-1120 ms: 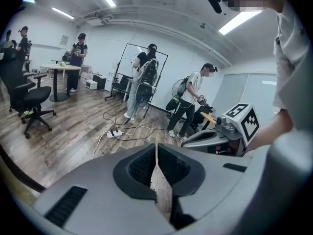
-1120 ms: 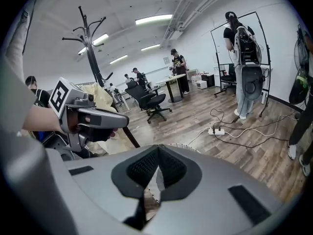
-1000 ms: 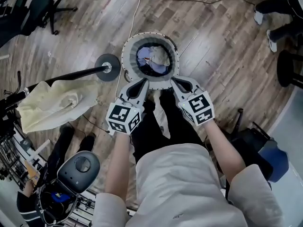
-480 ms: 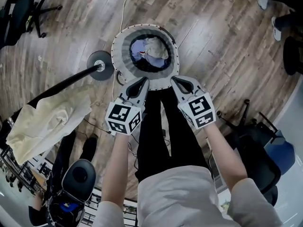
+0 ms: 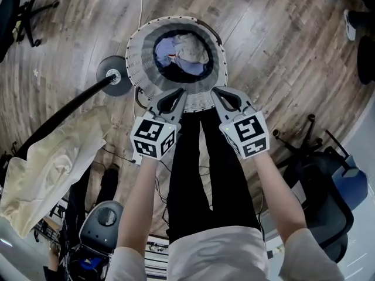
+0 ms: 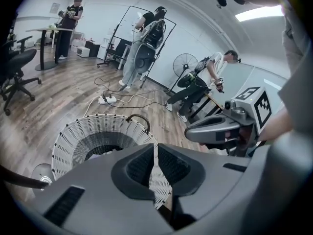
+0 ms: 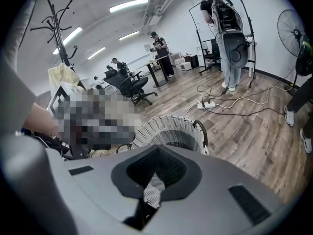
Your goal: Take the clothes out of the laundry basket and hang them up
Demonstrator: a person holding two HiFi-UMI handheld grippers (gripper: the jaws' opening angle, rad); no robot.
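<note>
A round white wicker laundry basket (image 5: 138, 50) stands on the wooden floor ahead of me, with crumpled pale and lilac clothes (image 5: 186, 50) inside. It also shows as the basket (image 6: 83, 137) in the left gripper view and the basket (image 7: 159, 131) in the right gripper view. My left gripper (image 5: 180, 92) and right gripper (image 5: 214, 92) hover side by side just above its near rim, both shut with nothing between the jaws. A cream garment (image 5: 50, 165) hangs on a dark coat stand pole (image 5: 64, 113) at the left.
The stand's round base (image 5: 114, 76) sits close to the basket's left side. A power strip and cables (image 6: 108, 100) lie on the floor beyond. Office chairs (image 5: 328, 186) stand at the right. A clothes rack (image 6: 142, 43), a fan (image 6: 182, 65) and several people are farther off.
The basket has come lower and closer in the head view as I stepped toward it. Both grippers stay shut and now reach its near rim.
</note>
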